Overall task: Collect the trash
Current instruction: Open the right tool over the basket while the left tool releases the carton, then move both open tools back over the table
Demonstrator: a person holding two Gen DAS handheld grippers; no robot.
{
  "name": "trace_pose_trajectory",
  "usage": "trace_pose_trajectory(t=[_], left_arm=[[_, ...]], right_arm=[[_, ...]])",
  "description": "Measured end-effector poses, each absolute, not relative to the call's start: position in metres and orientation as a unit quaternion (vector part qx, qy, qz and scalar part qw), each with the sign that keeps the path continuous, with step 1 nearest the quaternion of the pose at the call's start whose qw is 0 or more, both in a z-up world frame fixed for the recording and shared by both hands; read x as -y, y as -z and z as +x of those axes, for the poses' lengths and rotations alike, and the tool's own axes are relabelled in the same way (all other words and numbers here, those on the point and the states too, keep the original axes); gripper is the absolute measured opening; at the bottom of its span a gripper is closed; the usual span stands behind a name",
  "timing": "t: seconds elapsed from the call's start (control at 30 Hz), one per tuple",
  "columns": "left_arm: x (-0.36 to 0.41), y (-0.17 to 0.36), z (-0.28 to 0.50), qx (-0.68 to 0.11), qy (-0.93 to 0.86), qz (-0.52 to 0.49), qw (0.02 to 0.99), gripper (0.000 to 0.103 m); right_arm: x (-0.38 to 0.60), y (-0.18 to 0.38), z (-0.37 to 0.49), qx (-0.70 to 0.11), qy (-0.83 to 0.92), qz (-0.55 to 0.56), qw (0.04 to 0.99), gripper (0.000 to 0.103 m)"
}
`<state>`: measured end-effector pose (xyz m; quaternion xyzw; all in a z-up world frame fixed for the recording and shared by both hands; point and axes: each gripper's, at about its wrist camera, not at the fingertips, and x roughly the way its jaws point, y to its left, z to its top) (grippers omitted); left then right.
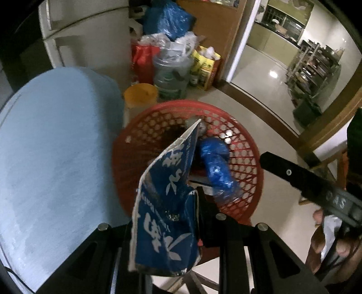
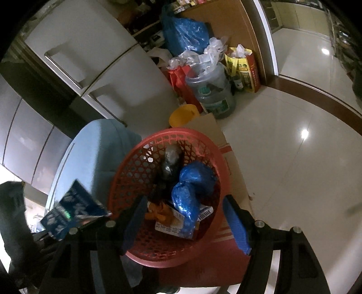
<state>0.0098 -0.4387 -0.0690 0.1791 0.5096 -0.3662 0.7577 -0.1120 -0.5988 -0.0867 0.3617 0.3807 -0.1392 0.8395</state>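
My left gripper (image 1: 178, 203) is shut on a torn blue carton with white lettering (image 1: 167, 203) and holds it over the near rim of the red mesh basket (image 1: 251, 156). The same carton shows at the lower left of the right wrist view (image 2: 74, 210). The basket (image 2: 126, 171) holds a blue plastic bag (image 2: 192, 190), a dark wrapped bundle (image 2: 170, 162), an orange scrap (image 2: 158, 211) and a printed box (image 2: 172, 228). My right gripper (image 2: 184, 222) is open and empty just above the basket, its blue pads (image 2: 235, 224) on either side of the trash.
A pale blue round tabletop (image 1: 52, 149) lies left of the basket. Behind are a yellow bucket (image 1: 140, 93), a large water jug stuffed with plastic (image 1: 172, 74), red and yellow bags, a blue bag (image 1: 167, 20) and a white fridge (image 2: 95, 56). Flattened cardboard (image 2: 210, 131) lies beside the basket. Glossy tiled floor extends right.
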Motion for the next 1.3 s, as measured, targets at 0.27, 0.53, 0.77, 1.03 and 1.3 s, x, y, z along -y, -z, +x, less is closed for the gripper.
trace_pose_trajectory(t=[0.27,0.53,0.77,1.03,1.3], left_arm=[[0.450,0.065,0.019,-0.519,0.379,0.155,0.750,0.079],[0.396,0.045,0.037,-0.500,0.337,0.119,0.789,0.079],[0.338,0.035,0.044,-0.491,0.291,0.095,0.815,0.078],[0.258,0.033,0.051,-0.490,0.223,0.067,0.840,0.078],[0.188,0.033,0.052,-0.489,0.165,0.031,0.856,0.078]], right_arm=[[0.604,0.081,-0.123,-0.372,0.157,0.366,0.838,0.073],[0.599,0.076,-0.122,-0.368,0.162,0.365,0.840,0.073],[0.571,0.068,-0.105,-0.373,0.132,0.348,0.850,0.073],[0.522,0.062,-0.074,-0.390,0.083,0.323,0.859,0.073],[0.462,0.047,-0.039,-0.405,0.030,0.280,0.870,0.073]])
